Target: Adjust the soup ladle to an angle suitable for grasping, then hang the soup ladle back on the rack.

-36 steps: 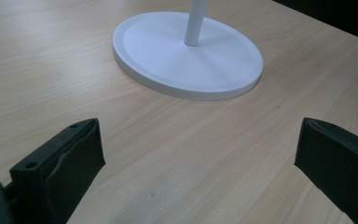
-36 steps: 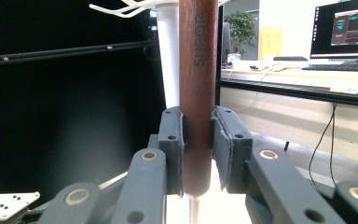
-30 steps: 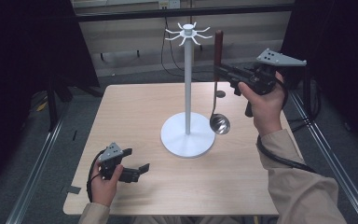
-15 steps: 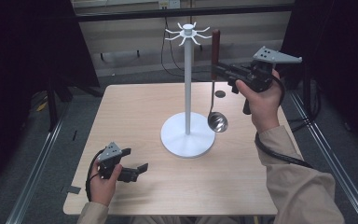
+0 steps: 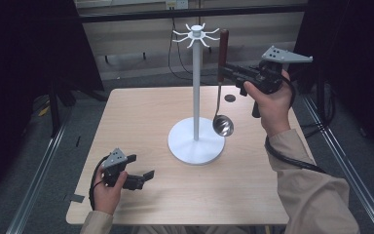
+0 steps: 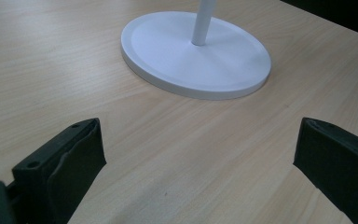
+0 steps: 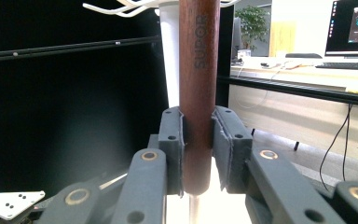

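A: Ladle (image 5: pixel 221 83), hanging upright, right of the stand's pole (image 5: pixel 196 92), handle top near the hook crown (image 5: pixel 195 34), bowl just above the white base (image 5: pixel 196 142). Right gripper (image 5: pixel 225 70) clamped on the wooden handle.

B: Step?

A: Looks like hanging it. Top end of the handle has to meet a hook (image 7: pixel 103 8); I'd keep it vertical, nudge toward the pole, lift slightly, then release. Can't see a hanging hole, so check first.

B: Appearance?

A: Dark reddish-brown handle (image 7: pixel 198 70) with embossed lettering, thin metal shaft, shiny round bowl (image 5: pixel 223 126).

B: Other hand?

A: Left gripper (image 5: pixel 143 176) low on the table (image 5: pixel 126 112), left of the base, jaws wide apart, nothing between them.
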Motion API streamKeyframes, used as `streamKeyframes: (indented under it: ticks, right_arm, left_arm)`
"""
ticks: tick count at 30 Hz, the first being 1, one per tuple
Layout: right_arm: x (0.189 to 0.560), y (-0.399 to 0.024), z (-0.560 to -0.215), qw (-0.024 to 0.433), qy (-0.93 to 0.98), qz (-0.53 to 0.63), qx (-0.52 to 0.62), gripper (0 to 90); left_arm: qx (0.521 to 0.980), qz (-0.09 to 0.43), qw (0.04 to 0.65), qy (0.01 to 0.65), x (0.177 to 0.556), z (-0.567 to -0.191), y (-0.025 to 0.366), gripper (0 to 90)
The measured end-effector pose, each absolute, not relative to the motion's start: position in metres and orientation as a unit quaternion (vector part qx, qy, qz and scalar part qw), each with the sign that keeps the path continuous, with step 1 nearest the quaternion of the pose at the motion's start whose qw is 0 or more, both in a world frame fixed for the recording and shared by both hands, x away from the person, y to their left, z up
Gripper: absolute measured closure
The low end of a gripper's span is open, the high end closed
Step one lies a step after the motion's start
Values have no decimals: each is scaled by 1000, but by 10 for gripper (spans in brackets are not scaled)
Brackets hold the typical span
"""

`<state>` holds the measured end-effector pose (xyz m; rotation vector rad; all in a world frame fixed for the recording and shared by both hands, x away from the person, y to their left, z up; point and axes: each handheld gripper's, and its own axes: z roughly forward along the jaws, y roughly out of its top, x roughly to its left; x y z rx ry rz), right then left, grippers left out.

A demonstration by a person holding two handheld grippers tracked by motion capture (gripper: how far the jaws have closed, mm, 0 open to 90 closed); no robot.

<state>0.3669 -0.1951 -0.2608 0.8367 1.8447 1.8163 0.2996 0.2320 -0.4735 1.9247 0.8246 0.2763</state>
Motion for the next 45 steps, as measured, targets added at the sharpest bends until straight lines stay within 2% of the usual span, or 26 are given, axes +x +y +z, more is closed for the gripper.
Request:
streamKeyframes:
  ticks: [20, 45]
  right_arm:
    - [377, -185, -265, 193, 670, 655, 290, 747]
    - [376, -177, -269, 199, 665, 656, 296, 725]
  left_arm:
    - [796, 109, 492, 337, 304, -477, 233, 18]
    - [797, 110, 489, 337, 303, -476, 234, 20]
